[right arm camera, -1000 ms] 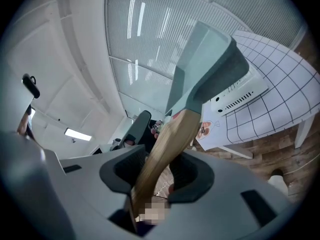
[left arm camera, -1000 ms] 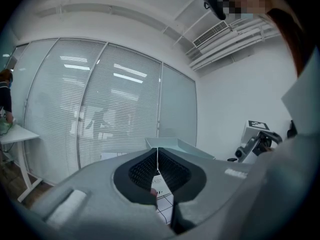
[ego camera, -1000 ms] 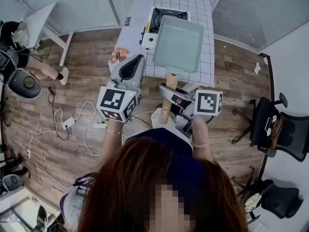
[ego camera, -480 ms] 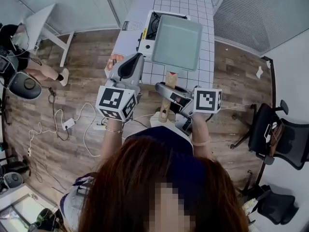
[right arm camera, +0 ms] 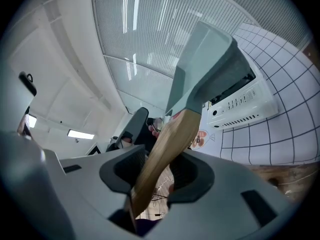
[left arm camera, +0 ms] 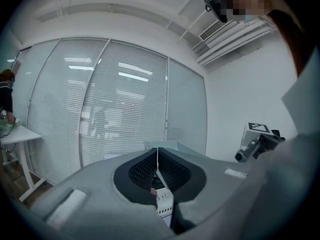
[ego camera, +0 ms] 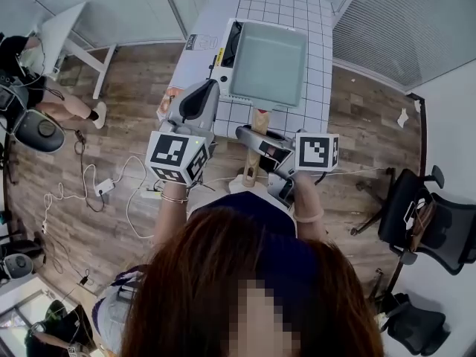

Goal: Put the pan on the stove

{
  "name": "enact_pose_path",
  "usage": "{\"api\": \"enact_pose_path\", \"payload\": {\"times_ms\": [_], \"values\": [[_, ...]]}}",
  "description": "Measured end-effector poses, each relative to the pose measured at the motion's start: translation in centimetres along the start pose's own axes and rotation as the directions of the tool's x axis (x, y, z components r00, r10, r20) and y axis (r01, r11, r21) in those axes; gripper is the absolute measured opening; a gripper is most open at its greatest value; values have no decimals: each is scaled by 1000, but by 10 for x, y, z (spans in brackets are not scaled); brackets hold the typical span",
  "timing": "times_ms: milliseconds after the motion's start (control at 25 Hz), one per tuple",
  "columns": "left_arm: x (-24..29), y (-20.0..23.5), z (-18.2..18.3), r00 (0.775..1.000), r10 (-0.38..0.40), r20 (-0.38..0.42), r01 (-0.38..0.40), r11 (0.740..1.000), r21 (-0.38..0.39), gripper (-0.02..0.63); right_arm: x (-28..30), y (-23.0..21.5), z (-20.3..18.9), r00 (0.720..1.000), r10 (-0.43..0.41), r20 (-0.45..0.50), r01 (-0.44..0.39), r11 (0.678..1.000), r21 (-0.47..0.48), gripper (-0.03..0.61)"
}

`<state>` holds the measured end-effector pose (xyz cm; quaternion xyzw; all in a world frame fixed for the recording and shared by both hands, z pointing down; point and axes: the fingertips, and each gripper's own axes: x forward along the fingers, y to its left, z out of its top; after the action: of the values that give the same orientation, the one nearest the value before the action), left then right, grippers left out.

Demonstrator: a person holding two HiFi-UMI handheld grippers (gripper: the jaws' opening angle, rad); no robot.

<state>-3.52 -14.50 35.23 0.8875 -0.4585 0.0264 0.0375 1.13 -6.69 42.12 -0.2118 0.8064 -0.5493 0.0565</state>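
A pale green rectangular pan [ego camera: 269,64] hangs over the white gas stove [ego camera: 222,50] on the white tiled table [ego camera: 312,21] and hides most of it. Its wooden handle [ego camera: 255,143] runs back into my right gripper [ego camera: 253,136], which is shut on it. In the right gripper view the handle [right arm camera: 165,144] crosses between the pads, with the pan [right arm camera: 205,64] above the stove [right arm camera: 245,104]. My left gripper [ego camera: 207,89] hovers left of the pan by the table's near edge; its pads [left arm camera: 170,170] meet with nothing between them.
A printed sheet [ego camera: 167,99] lies at the table's near left corner. Cables and a power strip [ego camera: 104,188] lie on the wooden floor at left. A person sits at far left [ego camera: 30,65]. Black office chairs [ego camera: 424,214] stand at right.
Both grippers have moved away from me towards the table. The pan has slid further over the stove, so the burner no longer shows.
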Motion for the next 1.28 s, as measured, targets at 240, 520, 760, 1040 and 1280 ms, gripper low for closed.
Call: {"api": "enact_pose_path", "payload": {"times_ms": [240, 520, 760, 1040, 1280], "values": [[5, 7, 1, 1000, 20, -3, -20, 1000, 0, 17, 4, -8, 11, 1000, -8, -19, 7, 1000, -11, 161], [15, 15, 6, 1000, 13, 0, -13, 1000, 2, 17, 12, -14, 24, 1000, -15, -15, 15, 1000, -14, 161], [32, 29, 10, 1000, -3, 4, 3, 1000, 8, 17, 22, -21, 37, 999, -31, -9, 31, 1000, -5, 161], [52, 49, 16, 1000, -13, 4, 13, 1000, 0, 17, 36, -27, 57, 999, -37, -1, 37, 999, 6, 161], [67, 64, 16, 1000, -23, -1, 23, 1000, -11, 17, 48, -36, 70, 999, -39, 1, 39, 999, 16, 161]]}}
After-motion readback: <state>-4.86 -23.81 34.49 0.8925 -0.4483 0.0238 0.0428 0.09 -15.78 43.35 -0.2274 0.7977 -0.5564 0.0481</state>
